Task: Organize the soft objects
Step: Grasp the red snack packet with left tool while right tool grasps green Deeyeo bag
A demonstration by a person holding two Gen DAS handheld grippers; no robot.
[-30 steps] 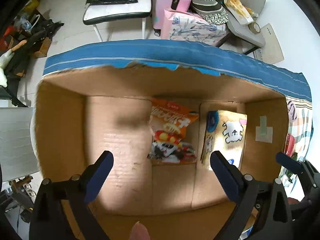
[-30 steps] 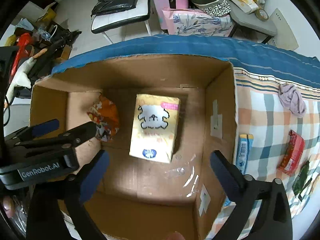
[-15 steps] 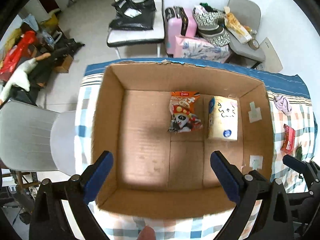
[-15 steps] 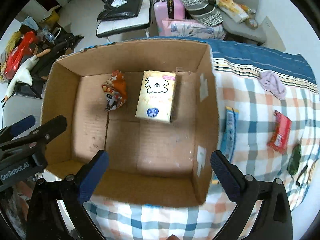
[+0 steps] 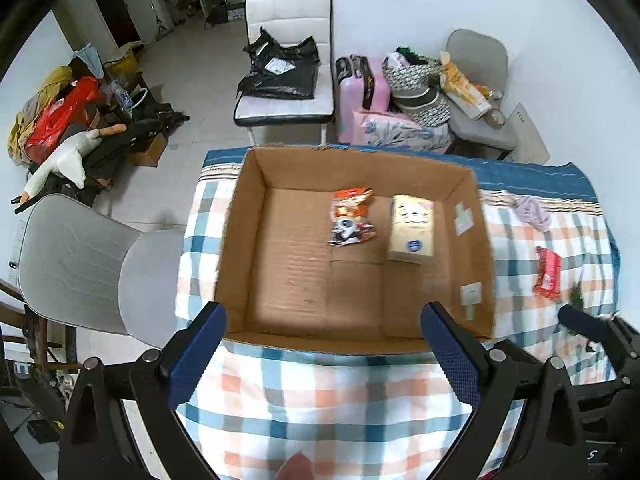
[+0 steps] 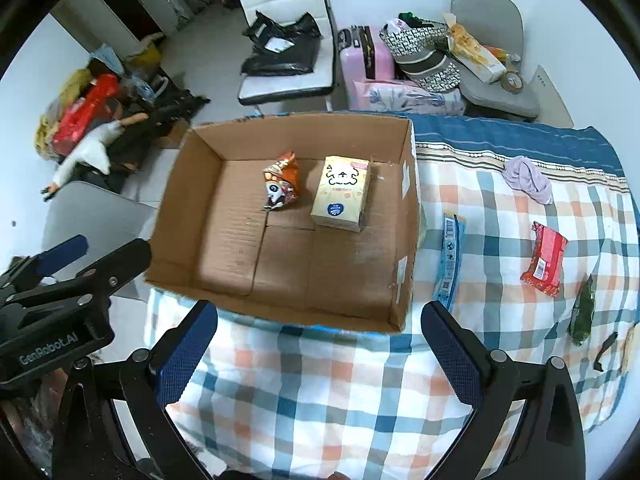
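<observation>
While both tools, left [image 5: 322,354] and right [image 6: 320,354], are held wide open and empty, the red pack [image 6: 544,258] is seen at two o'clock, nearer the right; its long axis runs twelve-to-six.

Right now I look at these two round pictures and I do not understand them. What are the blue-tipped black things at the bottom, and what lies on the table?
Those are two hand-held grippers; a person carries one in each hand. Each picture comes from a camera on one gripper, looking along its fingers. The left gripper and right gripper are both open and hold nothing. On the checked cloth stands a cardboard box containing an orange snack bag and a yellow tissue pack. Outside it lie a blue wrapper, a red packet and a purple cloth.
</observation>
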